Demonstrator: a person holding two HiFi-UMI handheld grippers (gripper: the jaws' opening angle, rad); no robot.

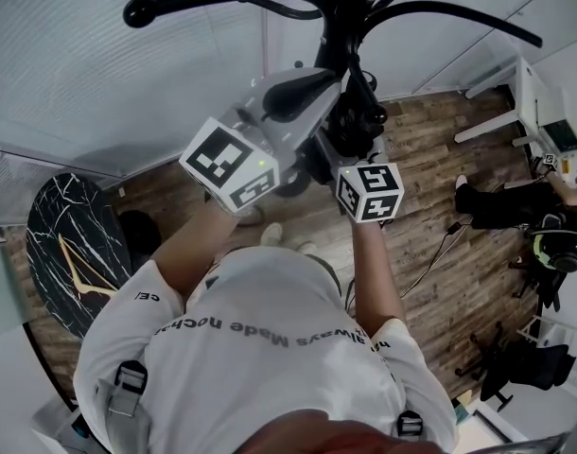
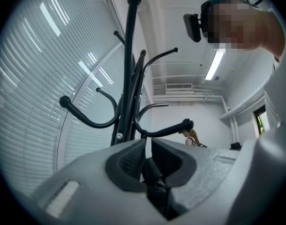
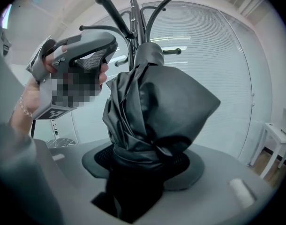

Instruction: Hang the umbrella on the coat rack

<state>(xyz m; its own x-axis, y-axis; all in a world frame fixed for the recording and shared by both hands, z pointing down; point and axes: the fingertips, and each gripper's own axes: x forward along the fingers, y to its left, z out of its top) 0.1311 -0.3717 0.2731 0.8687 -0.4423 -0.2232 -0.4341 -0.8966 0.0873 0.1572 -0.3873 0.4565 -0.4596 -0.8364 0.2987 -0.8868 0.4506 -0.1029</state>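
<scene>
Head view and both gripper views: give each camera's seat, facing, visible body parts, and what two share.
Head view: on the head, facing steeply down at the black metal coat rack, left gripper and right gripper; white T-shirt and forearms show.
Left gripper view: on the left gripper, facing up past its jaws at the rack; head and shoulder show.
Right gripper view: on the right gripper, facing the folded black fabric umbrella in its jaws; the left hand shows.
Shared: all see the rack.
</scene>
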